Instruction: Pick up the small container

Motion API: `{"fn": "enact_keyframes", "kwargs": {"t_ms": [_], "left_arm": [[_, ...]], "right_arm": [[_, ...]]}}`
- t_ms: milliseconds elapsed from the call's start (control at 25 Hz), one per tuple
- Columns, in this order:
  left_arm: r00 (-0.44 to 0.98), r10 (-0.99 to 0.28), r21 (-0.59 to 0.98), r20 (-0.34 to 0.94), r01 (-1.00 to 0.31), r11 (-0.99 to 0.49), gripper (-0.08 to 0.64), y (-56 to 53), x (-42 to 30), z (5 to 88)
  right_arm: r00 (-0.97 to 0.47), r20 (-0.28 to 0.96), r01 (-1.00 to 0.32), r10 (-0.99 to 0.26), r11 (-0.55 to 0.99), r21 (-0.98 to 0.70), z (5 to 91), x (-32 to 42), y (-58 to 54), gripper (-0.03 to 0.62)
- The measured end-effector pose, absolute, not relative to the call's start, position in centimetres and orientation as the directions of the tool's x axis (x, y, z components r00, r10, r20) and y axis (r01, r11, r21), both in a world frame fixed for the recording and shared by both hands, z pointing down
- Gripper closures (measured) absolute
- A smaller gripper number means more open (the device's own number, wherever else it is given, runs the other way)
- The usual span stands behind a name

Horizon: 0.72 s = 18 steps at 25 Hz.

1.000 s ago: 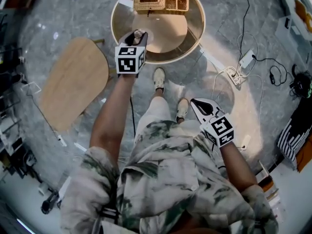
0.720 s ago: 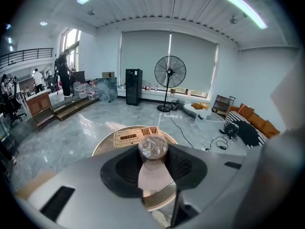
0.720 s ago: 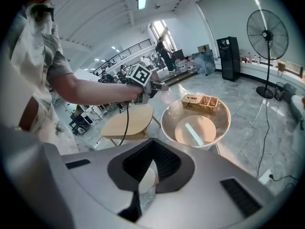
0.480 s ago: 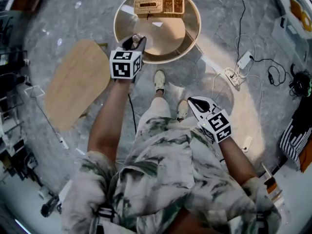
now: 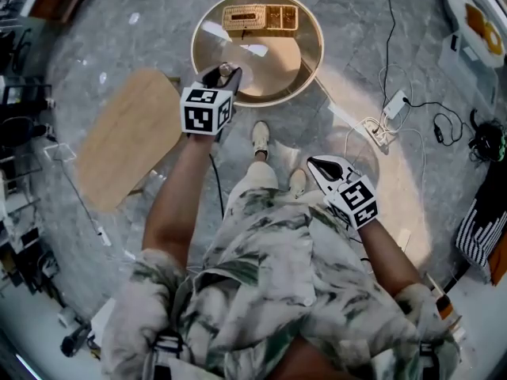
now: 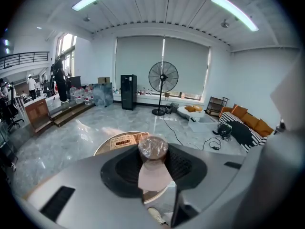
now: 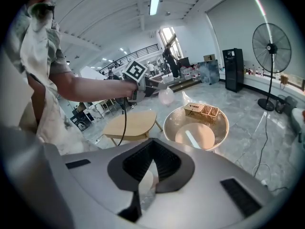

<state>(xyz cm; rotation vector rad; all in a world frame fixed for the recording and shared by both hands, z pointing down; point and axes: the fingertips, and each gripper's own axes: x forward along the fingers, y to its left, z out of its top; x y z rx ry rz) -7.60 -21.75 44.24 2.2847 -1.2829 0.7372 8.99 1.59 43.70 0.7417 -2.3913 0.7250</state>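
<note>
Clearly the left gripper point(image 5: 223, 73) pinches the small container point(image 6: 153, 148), one jaw on each side of its body. The container hangs in the air over the near left rim of the round worktop point(image 5: 310, 68), clear of its surface. It sits about upright: its long axis runs up and down, the round film-covered top towards the ceiling and the pale body tapering down between the jaws. A woven basket point(image 5: 260, 17) lies at the far edge of the worktop, well apart from the container. The right gripper point(image 5: 315, 163) is off the near right side of the worktop over the floor, its jaws pressed together and empty.
</note>
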Motion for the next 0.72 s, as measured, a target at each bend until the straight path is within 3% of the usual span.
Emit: {"fn": "enact_keyframes", "kwargs": {"t_ms": [720], "left_arm": [[0.446, -0.644, 0.082, 0.622, -0.855, -0.512, 0.41, -17.2, -6.6, 40.5]], "right_arm": [[-0.727, 0.575, -0.605, -0.376, 0.748, -0.275, 40.3, 9.4, 4.0, 0.571]]}}
